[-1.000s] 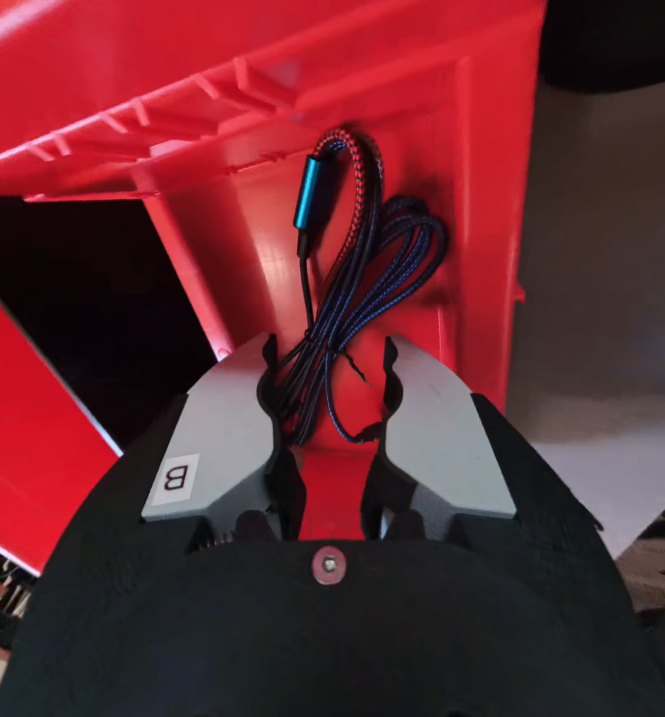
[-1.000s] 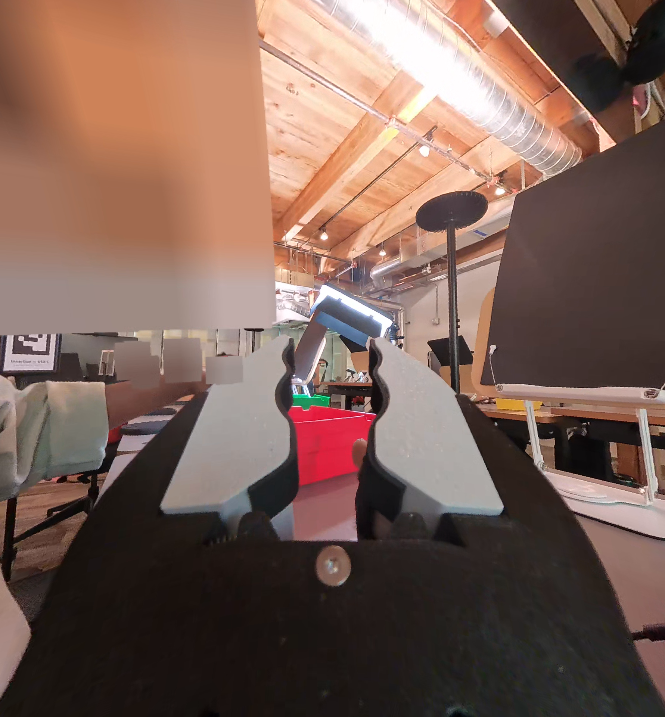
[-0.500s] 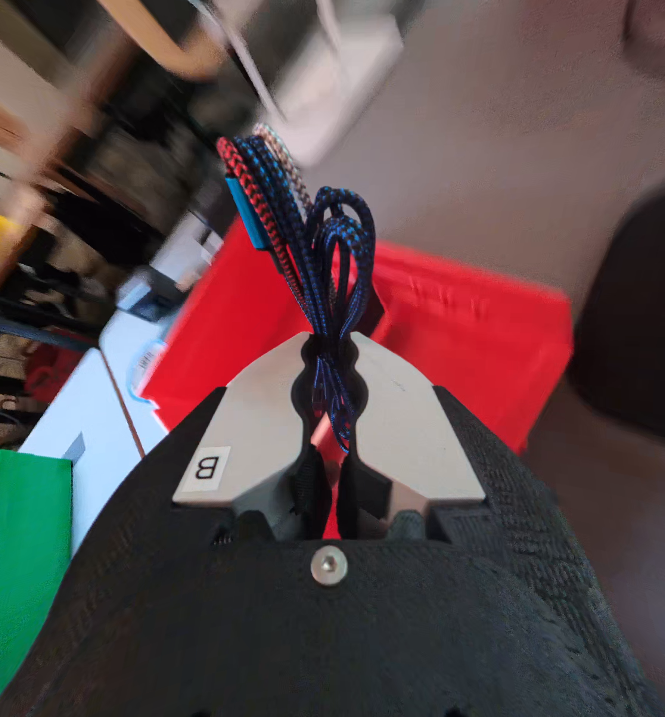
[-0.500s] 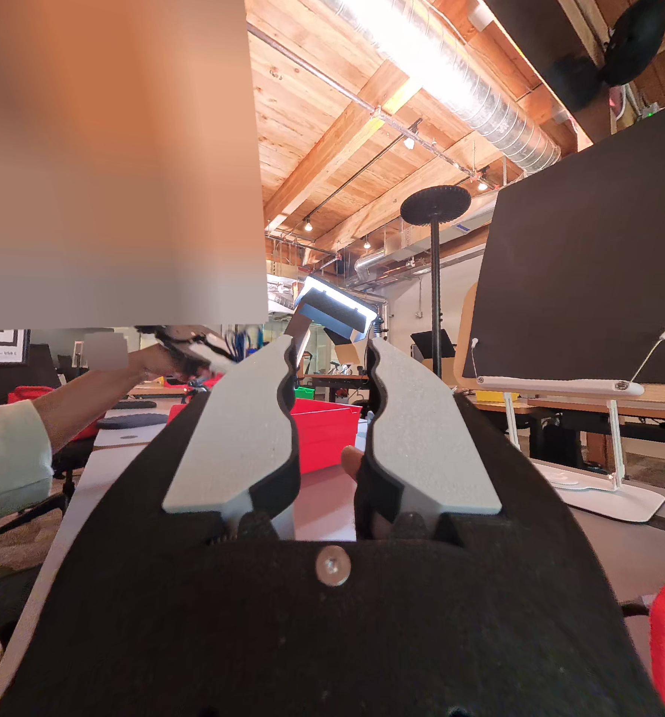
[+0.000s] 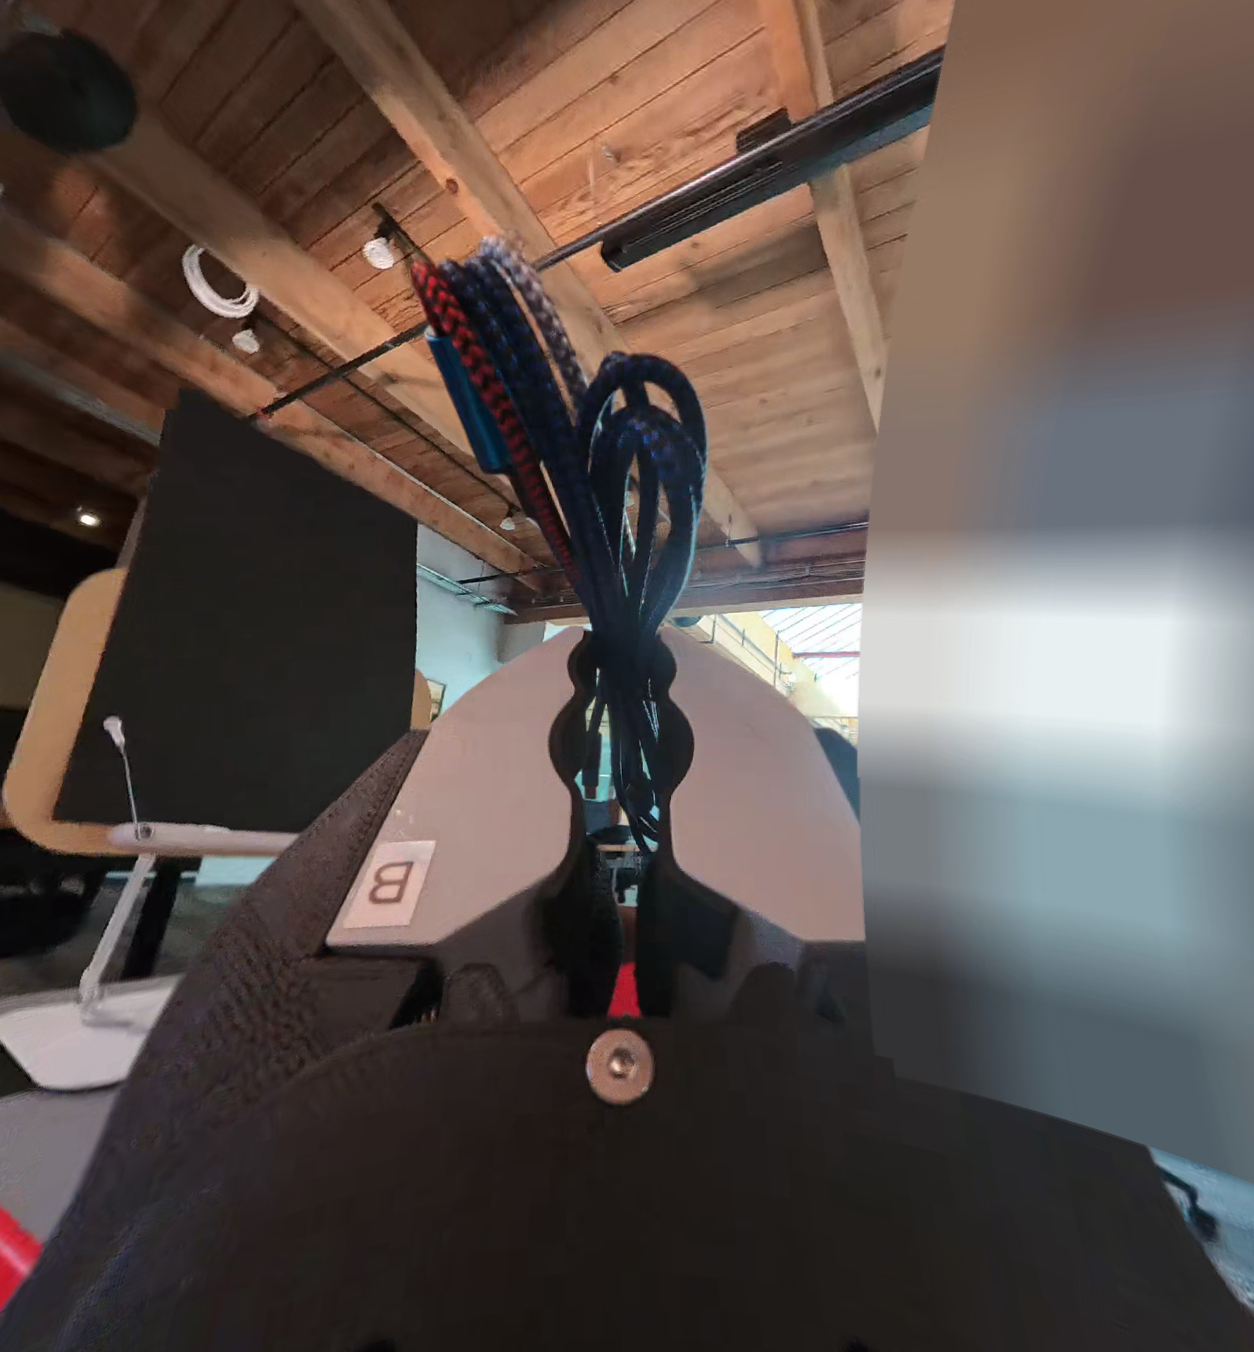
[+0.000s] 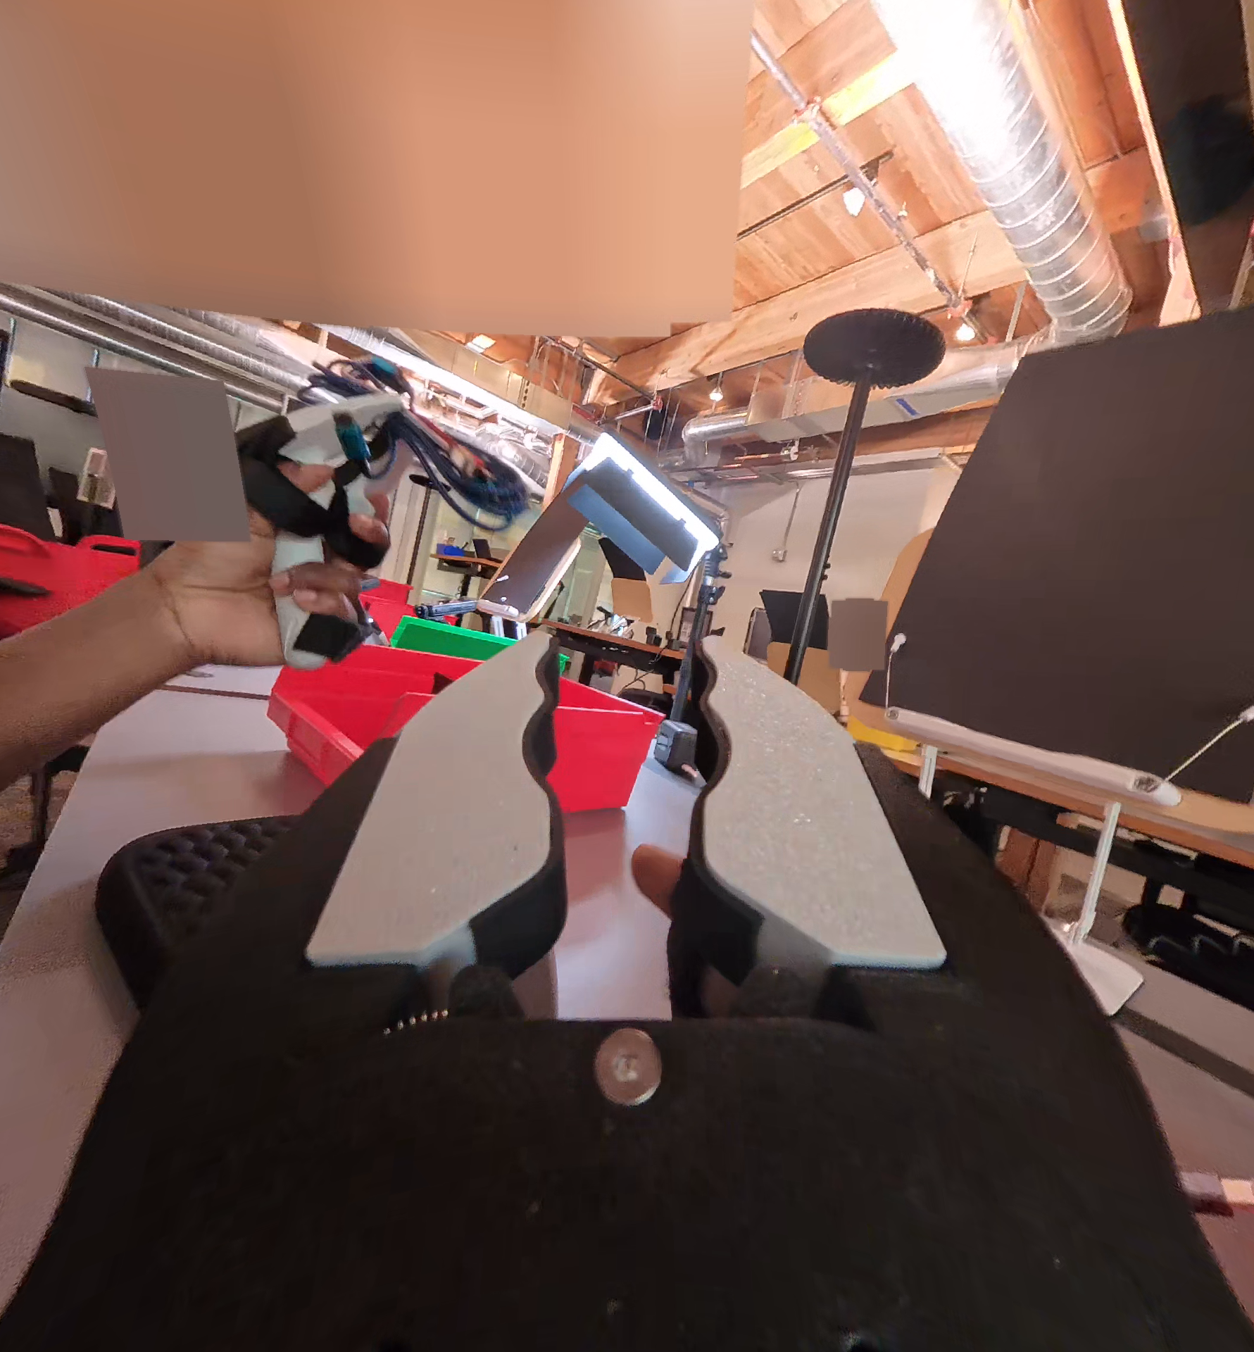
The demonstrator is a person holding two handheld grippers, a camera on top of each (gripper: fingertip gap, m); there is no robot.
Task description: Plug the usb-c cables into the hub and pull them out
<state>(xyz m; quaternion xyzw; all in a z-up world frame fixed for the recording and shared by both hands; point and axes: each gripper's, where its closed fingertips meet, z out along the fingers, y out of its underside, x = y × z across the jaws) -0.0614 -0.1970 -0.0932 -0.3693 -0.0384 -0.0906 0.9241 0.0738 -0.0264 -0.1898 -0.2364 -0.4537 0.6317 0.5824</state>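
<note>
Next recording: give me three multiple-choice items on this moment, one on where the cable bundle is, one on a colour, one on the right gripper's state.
1. Where is the cable bundle?
A. Lying in the red bin
B. Clamped in the left gripper, raised above the table
C. On the table beside the bin

2. What colour is the bin on the table ahead of the right gripper?
A. Red
B. Yellow
C. White

3. What is the state of the right gripper?
A. Shut on a cable
B. Shut on nothing
C. Open and empty

Answers: 1 B, the braided loops stick out from between the closed fingers, ceiling behind them; 2 A, its walls are plainly red; 3 C, a clear gap shows between its fingers with nothing in it.
</note>
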